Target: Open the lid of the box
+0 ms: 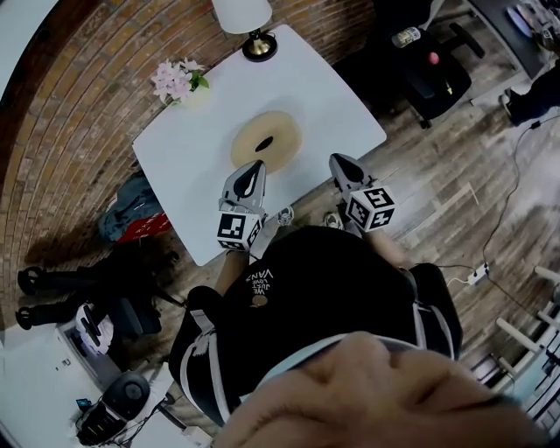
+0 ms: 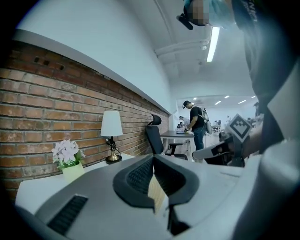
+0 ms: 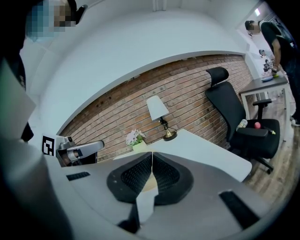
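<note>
A round, pale wooden box (image 1: 266,140) with its lid on lies in the middle of the white table (image 1: 341,105). My left gripper (image 1: 255,166) hovers at the box's near edge, jaws shut and empty. My right gripper (image 1: 337,160) hangs to the right of the box, over the table's near edge, also shut with nothing held. In the left gripper view the jaws (image 2: 153,161) meet, and a tan sliver of the box (image 2: 157,193) shows below them. The right gripper view shows its jaws (image 3: 152,157) closed, with a strip of the box (image 3: 149,183) behind.
A lamp (image 1: 249,22) stands at the table's far corner and a pot of pink flowers (image 1: 179,80) at its left corner. A black office chair (image 1: 429,74) stands to the right on the wooden floor. A bag (image 1: 131,210) lies by the brick wall.
</note>
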{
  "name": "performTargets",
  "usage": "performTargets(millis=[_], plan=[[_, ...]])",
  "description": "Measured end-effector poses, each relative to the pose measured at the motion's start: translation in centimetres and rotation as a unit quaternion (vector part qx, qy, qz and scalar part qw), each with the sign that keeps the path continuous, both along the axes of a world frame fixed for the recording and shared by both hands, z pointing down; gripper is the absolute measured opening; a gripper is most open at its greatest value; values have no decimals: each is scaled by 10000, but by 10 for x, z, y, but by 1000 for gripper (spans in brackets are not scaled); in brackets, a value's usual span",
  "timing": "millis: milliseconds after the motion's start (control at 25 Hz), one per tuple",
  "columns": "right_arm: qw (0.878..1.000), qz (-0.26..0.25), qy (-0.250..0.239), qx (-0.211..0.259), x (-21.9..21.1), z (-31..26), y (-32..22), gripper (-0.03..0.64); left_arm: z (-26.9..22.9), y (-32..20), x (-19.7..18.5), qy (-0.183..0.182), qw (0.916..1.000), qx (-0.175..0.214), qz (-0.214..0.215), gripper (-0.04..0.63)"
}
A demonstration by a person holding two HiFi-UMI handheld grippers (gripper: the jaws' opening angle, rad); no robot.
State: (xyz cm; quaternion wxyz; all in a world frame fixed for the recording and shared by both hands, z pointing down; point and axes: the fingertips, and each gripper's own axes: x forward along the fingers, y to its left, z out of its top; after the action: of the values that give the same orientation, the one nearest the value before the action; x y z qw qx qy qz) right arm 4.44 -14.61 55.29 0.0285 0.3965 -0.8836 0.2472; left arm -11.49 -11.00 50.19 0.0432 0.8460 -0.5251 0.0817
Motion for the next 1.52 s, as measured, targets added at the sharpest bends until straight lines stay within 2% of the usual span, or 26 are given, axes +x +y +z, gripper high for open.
performTargets(millis=[400, 480, 680, 960, 1120, 1280, 1520], plan=[[9997, 111, 92, -171, -34, 26, -13, 5, 35, -25, -12, -314, 9955, -566, 691, 15], [9997, 118, 122, -197, -38, 30, -16, 5, 41, -28, -12, -353, 9937, -692, 808, 55], [9991, 130, 251, -322, -42, 44, -22, 5, 61, -32, -7, -592, 9849, -1060, 1234, 205], [9980, 55, 388, -505, -44, 65, -25, 5, 89, -37, 5, -1307, 9631, -1470, 1837, 334], [9974, -9, 470, -555, -45, 74, -27, 5, 105, -40, 9, -1680, 9478, -1753, 2069, 354], [9967, -101, 542, -597, -46, 80, -30, 5, 122, -40, 11, -2076, 9263, -2176, 2270, 368], [9963, -144, 623, -577, -50, 87, -33, 5, 152, -34, 12, -2300, 8980, -2856, 2431, 379]])
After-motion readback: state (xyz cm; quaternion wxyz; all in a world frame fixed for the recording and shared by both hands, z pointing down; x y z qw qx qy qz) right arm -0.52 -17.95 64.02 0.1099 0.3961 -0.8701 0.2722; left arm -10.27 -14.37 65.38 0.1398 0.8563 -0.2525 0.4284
